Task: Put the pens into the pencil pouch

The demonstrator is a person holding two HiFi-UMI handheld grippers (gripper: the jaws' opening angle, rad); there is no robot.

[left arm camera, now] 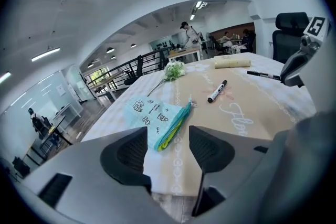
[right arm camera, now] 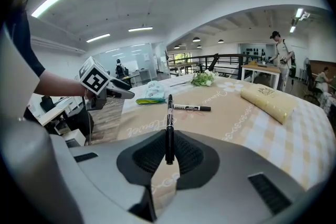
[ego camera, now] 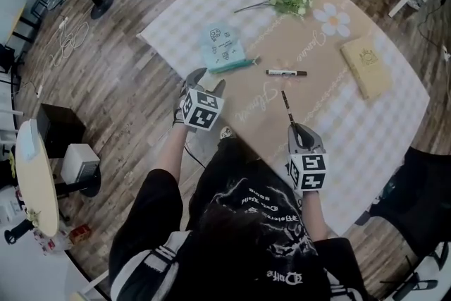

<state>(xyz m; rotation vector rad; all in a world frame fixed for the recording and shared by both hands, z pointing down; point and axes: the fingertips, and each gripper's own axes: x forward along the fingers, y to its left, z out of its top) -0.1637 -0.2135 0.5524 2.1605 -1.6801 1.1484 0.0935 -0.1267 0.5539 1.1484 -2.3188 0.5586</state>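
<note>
A light-blue pencil pouch [ego camera: 223, 48] [left arm camera: 157, 118] [right arm camera: 149, 93] lies on the table's left part, its green zip edge towards the table's middle. A black marker [ego camera: 286, 72] [left arm camera: 217, 91] [right arm camera: 192, 108] lies right of it. My right gripper [ego camera: 294, 127] [right arm camera: 168, 152] is shut on a second black pen [ego camera: 287, 108] [right arm camera: 169, 128], which sticks out forward over the cloth. At the table's near left edge my left gripper [ego camera: 205, 82] [left arm camera: 167, 152] stands open and empty, pointing at the pouch.
A beige checked tablecloth [ego camera: 352, 123] covers the table. A flower sprig [ego camera: 285, 0] lies at the far side, and a tan book [ego camera: 366, 65] at the right. A black chair [ego camera: 423, 201] stands beside the table's right edge.
</note>
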